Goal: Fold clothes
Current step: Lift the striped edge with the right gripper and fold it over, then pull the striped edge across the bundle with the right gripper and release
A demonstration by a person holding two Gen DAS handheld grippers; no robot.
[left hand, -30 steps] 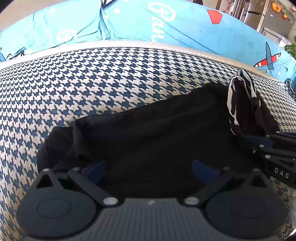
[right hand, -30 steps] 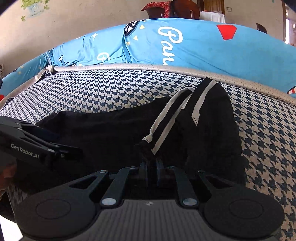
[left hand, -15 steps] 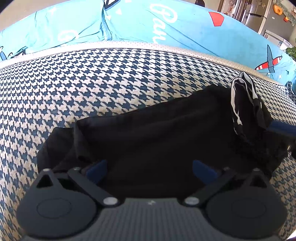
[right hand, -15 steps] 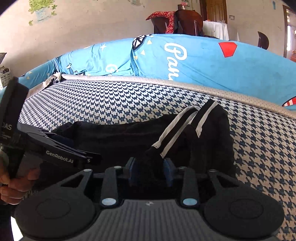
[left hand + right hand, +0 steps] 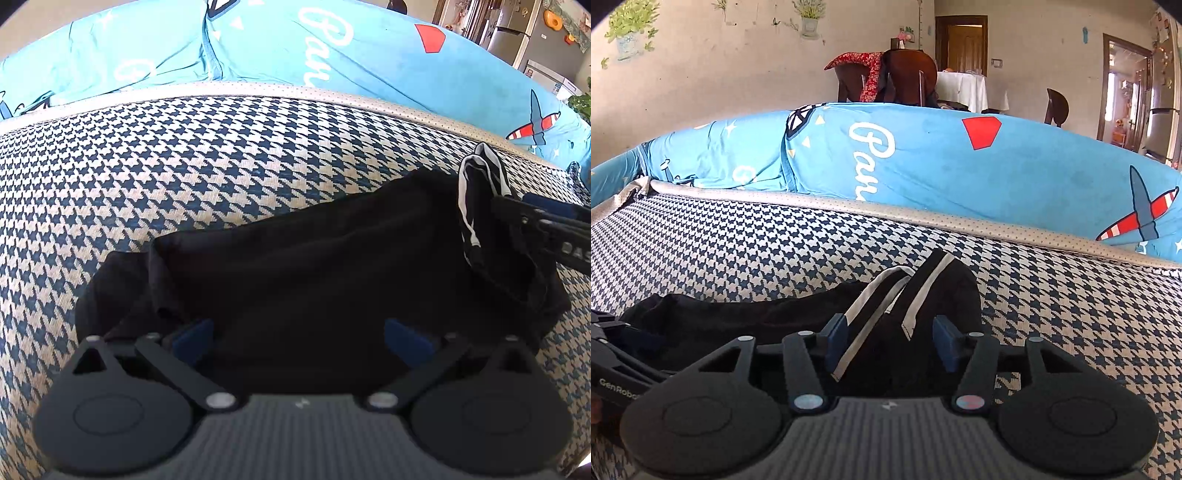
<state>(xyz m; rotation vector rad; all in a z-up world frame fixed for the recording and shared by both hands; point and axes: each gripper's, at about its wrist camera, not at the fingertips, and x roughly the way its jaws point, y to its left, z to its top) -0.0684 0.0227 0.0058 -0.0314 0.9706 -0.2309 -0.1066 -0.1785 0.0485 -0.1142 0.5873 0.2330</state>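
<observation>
Now the right gripper (image 5: pixel 892 345) is opening, striped end of the black garment (image 5: pixel 314 266) lying loose btwn the pads on the checked cushion (image 5: pixel 221 155). Left gripper (image 5: pixel 299 338) is spread wide, nothing gripped. Fold edge should be checked flat before regrip.

The right gripper (image 5: pixel 546 221) was cut off by the right edge in the left view; the black garment's (image 5: pixel 757 325) near part lay hidden behind the gripper body.
</observation>
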